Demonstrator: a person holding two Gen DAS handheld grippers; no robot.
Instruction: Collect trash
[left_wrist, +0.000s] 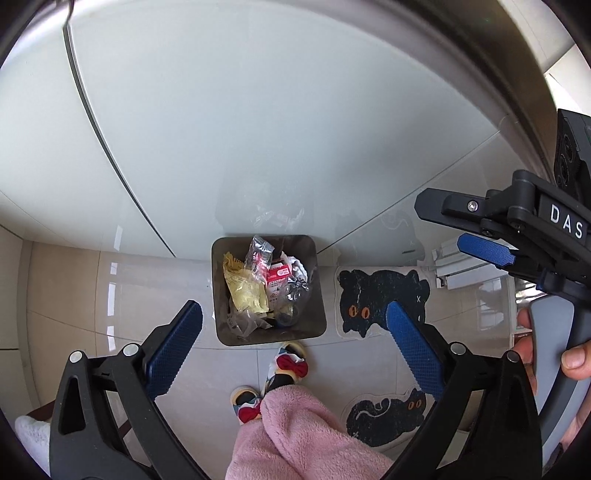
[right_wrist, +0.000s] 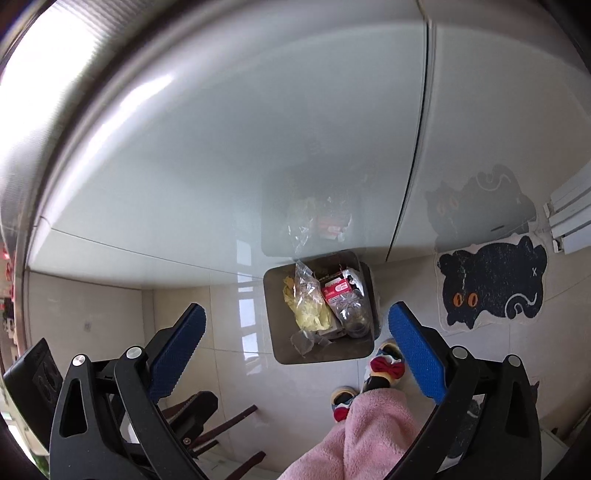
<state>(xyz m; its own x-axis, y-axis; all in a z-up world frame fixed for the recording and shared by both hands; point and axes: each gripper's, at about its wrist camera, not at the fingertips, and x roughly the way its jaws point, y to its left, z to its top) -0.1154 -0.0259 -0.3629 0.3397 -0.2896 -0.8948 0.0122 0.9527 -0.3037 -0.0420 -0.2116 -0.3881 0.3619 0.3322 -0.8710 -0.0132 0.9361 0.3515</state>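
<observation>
Left wrist: left gripper (left_wrist: 291, 325) agape above bin (left_wrist: 221, 295).

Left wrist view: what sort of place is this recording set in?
Most likely a home, perhaps a kitchen or entry area: a tiled floor beside glossy white cabinet fronts, black cat-shaped mats, a small grey trash bin holding wrappers, and a person in bow slippers.

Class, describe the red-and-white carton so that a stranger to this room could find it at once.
Start at the grey square bin on the tiled floor, against the white cabinet. Inside, the red-and-white carton lies between a yellow wrapper and a clear plastic bottle. It alone is boxy and red.
</observation>
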